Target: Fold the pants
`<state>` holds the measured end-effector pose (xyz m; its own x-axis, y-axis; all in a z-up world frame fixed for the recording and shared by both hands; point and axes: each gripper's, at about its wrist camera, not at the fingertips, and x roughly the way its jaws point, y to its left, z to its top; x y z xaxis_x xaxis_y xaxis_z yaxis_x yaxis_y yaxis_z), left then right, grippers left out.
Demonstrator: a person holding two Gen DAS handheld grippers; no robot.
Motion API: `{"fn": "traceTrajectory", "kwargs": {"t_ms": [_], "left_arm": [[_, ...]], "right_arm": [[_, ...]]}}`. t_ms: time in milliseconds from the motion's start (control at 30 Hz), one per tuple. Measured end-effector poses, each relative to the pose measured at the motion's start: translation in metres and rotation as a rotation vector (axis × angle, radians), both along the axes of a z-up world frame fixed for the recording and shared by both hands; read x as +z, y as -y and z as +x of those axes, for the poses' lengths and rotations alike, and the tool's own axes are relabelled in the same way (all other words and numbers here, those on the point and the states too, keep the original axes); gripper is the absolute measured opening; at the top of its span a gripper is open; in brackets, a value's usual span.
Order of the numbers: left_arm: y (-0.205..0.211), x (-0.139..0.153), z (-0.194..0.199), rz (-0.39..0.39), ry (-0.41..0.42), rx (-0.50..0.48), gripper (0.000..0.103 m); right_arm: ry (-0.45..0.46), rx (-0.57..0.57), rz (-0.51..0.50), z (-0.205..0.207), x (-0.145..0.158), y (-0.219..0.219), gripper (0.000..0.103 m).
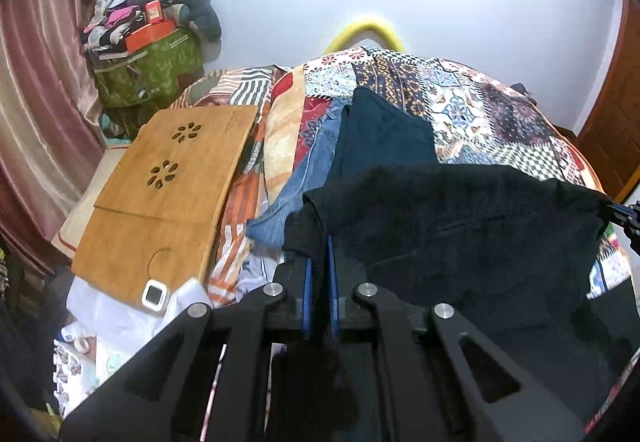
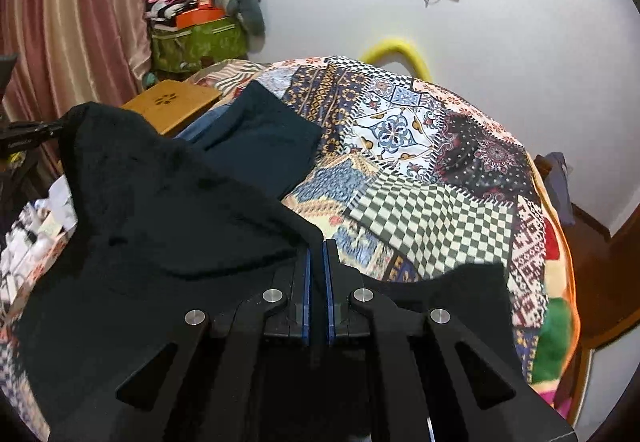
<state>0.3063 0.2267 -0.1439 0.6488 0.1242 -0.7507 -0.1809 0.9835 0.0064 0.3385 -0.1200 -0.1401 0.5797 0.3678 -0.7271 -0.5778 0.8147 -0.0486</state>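
Crowding black pants (image 1: 460, 226): jeans (image 1: 304, 170), wooden tray (image 1: 172, 194)

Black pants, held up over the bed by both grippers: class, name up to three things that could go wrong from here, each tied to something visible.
1. Each gripper pinches only an edge of the black pants; the left gripper or right gripper could lose it.
2. Lowered carelessly, the cloth may land across the folded teal garment and jeans, disturbing them.
3. The hanging fabric sags unevenly, so the fold may crease.
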Motion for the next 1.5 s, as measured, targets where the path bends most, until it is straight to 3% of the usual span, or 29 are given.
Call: {"fn": "traceTrajectory", "kwargs": {"t_ms": [400,600,767,933,1167,1333,1500], "left_arm": [[0.009,-0.005,-0.087,-0.021,-0.016,0.016,0.002],[0.000,-0.024,-0.126,-0.033,-0.058,0.053,0.002],[-0.008,-0.059,-0.145,-0.100,-0.144,0.064,0.002],[-0.005,-0.097,-0.156,-0.074,-0.240,0.067,0.002],[-0.004,-0.094,-0.164,-0.002,-0.238,0.098,0.003],[-0.003,-0.066,-0.167,0.034,-0.180,0.098,0.012],[0.011,-0.039,-0.155,0.044,-0.110,0.069,0.042]], "right_arm": [[-0.012,0.077,0.003,-0.106,0.001,0.013,0.005],[-0.038,0.116,0.001,-0.144,-0.009,0.014,0.005],[-0.067,0.097,-0.001,-0.165,-0.034,0.017,0.005],[-0.111,0.057,0.003,-0.172,-0.061,0.019,0.005],[-0.106,0.040,0.015,-0.175,-0.051,0.025,0.009],[-0.087,0.041,0.045,-0.181,-0.031,0.038,0.028],[-0.044,0.023,0.089,-0.177,-0.009,0.049,0.040]]}}
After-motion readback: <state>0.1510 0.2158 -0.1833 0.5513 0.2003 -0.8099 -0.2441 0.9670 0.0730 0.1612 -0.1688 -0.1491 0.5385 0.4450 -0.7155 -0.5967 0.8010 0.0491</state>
